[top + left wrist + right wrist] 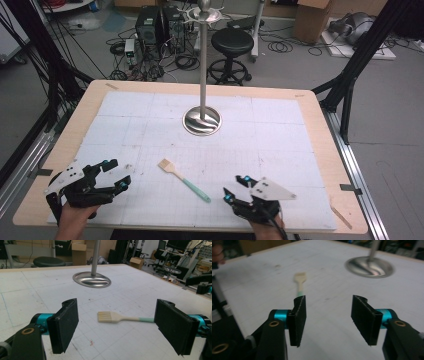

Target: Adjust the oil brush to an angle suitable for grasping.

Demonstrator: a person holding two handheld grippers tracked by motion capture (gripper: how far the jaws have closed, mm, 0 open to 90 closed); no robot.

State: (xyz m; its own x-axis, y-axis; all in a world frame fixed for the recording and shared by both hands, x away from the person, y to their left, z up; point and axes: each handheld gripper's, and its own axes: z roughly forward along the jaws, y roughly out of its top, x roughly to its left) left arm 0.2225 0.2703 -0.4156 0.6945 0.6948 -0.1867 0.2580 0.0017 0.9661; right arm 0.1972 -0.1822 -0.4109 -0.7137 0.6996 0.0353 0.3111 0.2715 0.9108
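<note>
Left gripper (114, 174): held in the person's left hand (75, 220) at the near left of the table (320, 125); jaws spread wide, nothing between them
Right gripper (236, 189): held in the person's right hand (262, 227) at the near right; jaws parted, nothing gripped
Brush (182, 179): lies flat on the white gridded mat (280, 145), between the two grippers and slightly ahead of them, touching neither; pale bristles point away toward the left gripper's side, mint handle end nearest the right gripper
Metal stand (202, 120): round shiny base on the mat well beyond both grippers, thin pole rising from it
High view alone: whole pole up to its top fittings, a black stool (231, 42) and cables on the floor behind the table, grey plates on both grippers
Left gripper view: brush (117, 317) seen sideways between its own jaws, wooden ferrule and bristles clear; far end of the handle hidden behind the jaw at the view's right; stand base (92, 279) ahead, pole cut off at the top edge; part of the right gripper (200, 285) at the right edge
Right gripper view: brush (300, 281) ahead of the jaw at the view's left, handle's near end hidden behind that jaw; picture soft, bristles hard to make out; stand base (369, 267) up right, pole cut off
</note>
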